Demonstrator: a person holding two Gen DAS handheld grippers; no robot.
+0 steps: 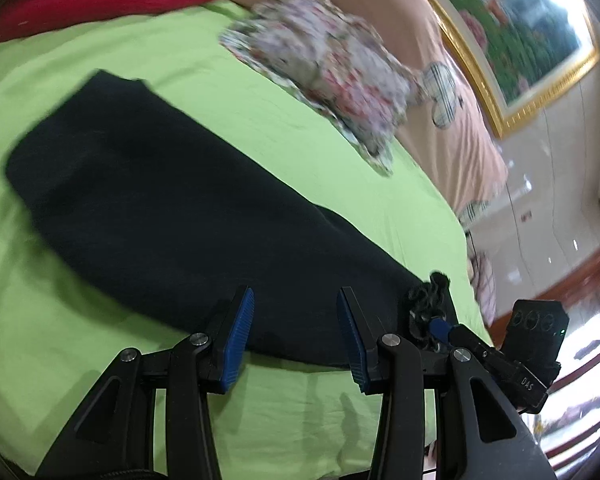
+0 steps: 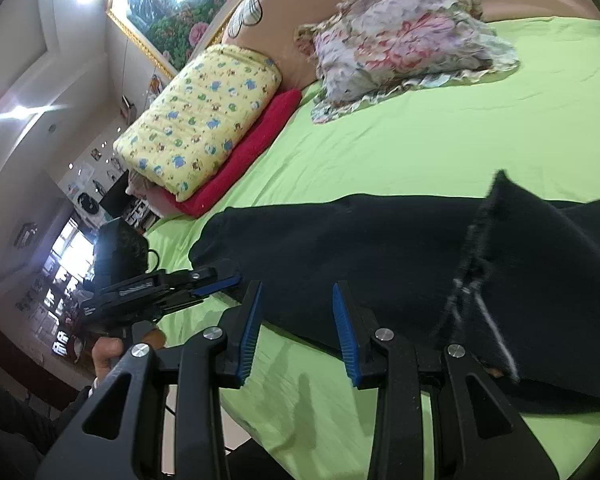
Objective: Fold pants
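Left wrist view: left gripper (image 1: 295, 334) at bottom, blue-padded jaws parted to a middling gap, nothing between them, pads not pressing on anything; it hangs over the near edge of the black pants (image 1: 171, 200). Pants lie flat on the lime-green bedsheet (image 1: 179, 48), running from the near right toward the far left. Just right of the left gripper, the right gripper (image 1: 446, 326) pokes in at the pants' near end, with bunched black fabric at its tip; whether that fabric is gripped can't be told here. Farther back, a floral ruffled pillow (image 1: 332, 64) (blurred), a red cushion (image 1: 99, 4) at top left, a gold-framed painting (image 1: 512, 28) on the wall. Right wrist view: right gripper (image 2: 297, 334) jaws also part-open, pads clear of the cloth, sheet showing in the gap, pants edge just beyond the tips. A raised fold of pants with a stitched seam stands up at near right. Left gripper appears at left, its blue tip at the pants' end, a hand (image 2: 107, 354) under it. Behind: yellow printed pillow (image 2: 199, 120) stacked on the red cushion, floral pillow, painting.
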